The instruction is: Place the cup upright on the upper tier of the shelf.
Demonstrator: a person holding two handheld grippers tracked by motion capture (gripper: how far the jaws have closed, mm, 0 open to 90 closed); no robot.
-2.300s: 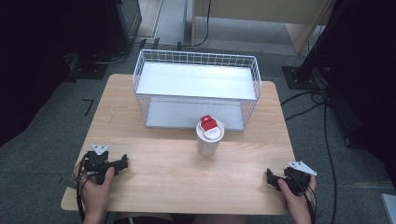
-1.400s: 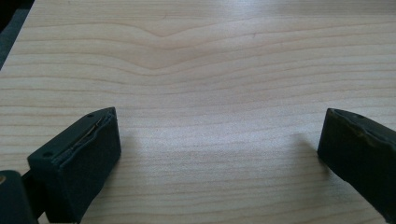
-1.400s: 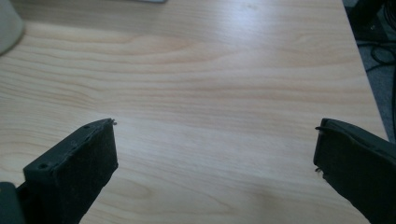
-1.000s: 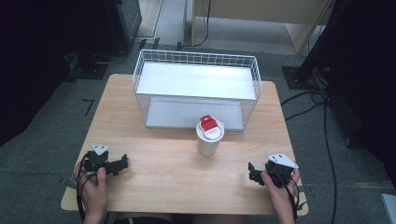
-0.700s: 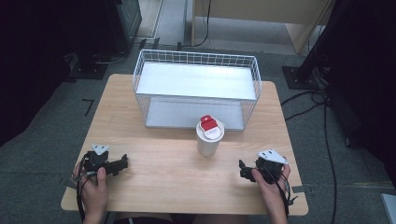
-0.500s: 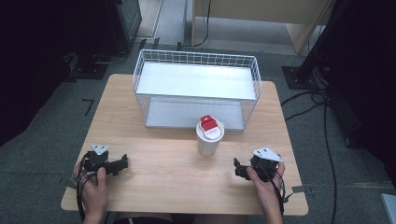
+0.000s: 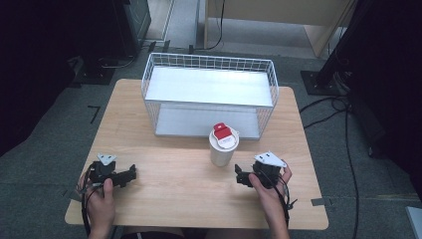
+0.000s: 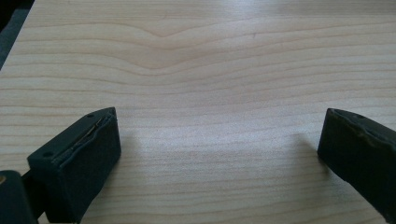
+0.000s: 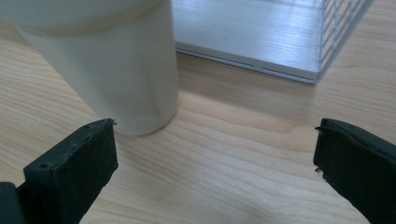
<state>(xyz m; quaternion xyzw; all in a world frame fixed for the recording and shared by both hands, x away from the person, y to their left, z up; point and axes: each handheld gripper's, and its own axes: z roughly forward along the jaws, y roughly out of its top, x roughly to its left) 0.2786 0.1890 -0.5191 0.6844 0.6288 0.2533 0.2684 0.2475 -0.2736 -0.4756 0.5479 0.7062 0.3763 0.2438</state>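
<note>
A white cup (image 7: pixel 223 148) with a red piece on its lid is seen standing upright near the middle of the wooden tabletop (image 7: pixel 174 199), just in front of the near edge of a white wire basket (image 7: pixel 209 94) that occupies the far half of the surface. The basket is made of a wire grid with a pale flat shelf across its top and a second pale panel at its floor.

The right gripper (image 7: pixel 240 176) is held low over the tabletop, just right of the cup and slightly nearer, with its fingers pointed left toward the cup's base. In the right gripper view the fingers are spread wide apart, and nothing is held between them; the cup (image 9: pixel 105 65) is seen just beyond the left finger, apart from it, while a corner of the basket (image 9: pixel 336 32) is seen at the far right. The grey plate on top of the right gripper is visible in the high view, and a cable is trailed from it toward the near edge.

The left gripper (image 7: pixel 132 173) is held at the near left of the tabletop, well apart from the cup. In the left gripper view its fingers (image 8: pixel 74 163) are likewise spread wide, and bare wood grain is seen between them.
</note>
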